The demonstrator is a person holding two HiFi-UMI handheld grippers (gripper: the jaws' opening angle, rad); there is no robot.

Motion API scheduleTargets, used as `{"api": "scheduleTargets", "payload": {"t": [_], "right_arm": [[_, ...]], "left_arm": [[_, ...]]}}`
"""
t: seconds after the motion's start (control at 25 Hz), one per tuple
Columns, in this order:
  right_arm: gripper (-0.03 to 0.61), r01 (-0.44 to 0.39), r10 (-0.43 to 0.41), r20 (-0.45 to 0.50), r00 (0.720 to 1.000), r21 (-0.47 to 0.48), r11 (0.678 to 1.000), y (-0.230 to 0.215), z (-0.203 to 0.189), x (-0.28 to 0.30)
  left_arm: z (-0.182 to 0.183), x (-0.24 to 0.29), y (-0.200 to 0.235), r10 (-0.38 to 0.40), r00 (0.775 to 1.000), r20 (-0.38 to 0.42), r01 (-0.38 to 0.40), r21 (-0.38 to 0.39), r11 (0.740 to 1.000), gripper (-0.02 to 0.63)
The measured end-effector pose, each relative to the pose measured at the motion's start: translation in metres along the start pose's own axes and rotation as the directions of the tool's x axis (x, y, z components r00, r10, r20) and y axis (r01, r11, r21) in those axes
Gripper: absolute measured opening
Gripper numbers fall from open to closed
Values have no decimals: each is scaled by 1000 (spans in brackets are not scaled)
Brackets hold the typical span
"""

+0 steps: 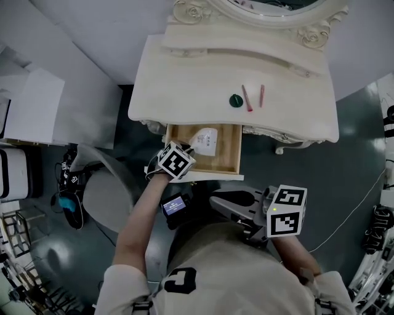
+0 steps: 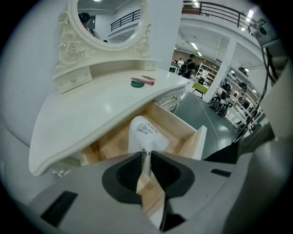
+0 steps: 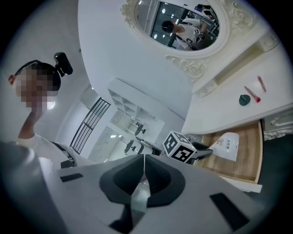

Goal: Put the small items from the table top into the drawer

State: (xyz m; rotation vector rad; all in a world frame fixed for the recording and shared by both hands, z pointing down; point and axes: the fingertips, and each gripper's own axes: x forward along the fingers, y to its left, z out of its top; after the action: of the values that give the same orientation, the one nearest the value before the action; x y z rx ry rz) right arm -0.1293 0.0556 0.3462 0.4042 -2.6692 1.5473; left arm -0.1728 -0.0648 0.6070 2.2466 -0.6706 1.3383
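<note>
The white dressing table (image 1: 184, 92) has its wooden drawer (image 1: 236, 151) pulled open below the front edge. A white tube (image 1: 206, 140) lies in the drawer. My left gripper (image 1: 188, 147) points steeply down into the drawer and is shut on the tube's flat tail (image 2: 145, 153); the tube's body (image 2: 142, 132) rests on the drawer floor. On the table top lie a round green item (image 1: 236, 100) and two pink sticks (image 1: 247, 97). My right gripper (image 1: 214, 198) hangs shut and empty in front of the drawer, pads (image 3: 137, 167) touching.
An oval mirror (image 1: 271, 9) in a carved frame stands at the table's back. A grey stool (image 1: 101, 191) and headphones (image 1: 68, 203) are on the floor at the left. A thin cable (image 1: 357, 203) runs over the floor at the right.
</note>
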Motion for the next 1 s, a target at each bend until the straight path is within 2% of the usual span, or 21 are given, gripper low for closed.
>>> {"api": "scheduleTargets", "payload": {"t": [0.48,1.0], "right_arm": [[30,44,-44,-4,999,40,998,-17,2,9],[31,67,-66,-11,998,67,995,-26,-2,10]], "left_arm": [[22,44,19,13,1000,16,-13,1,1000,109],[19,68,37,31,999,-6,-31,-43,999,110]]}}
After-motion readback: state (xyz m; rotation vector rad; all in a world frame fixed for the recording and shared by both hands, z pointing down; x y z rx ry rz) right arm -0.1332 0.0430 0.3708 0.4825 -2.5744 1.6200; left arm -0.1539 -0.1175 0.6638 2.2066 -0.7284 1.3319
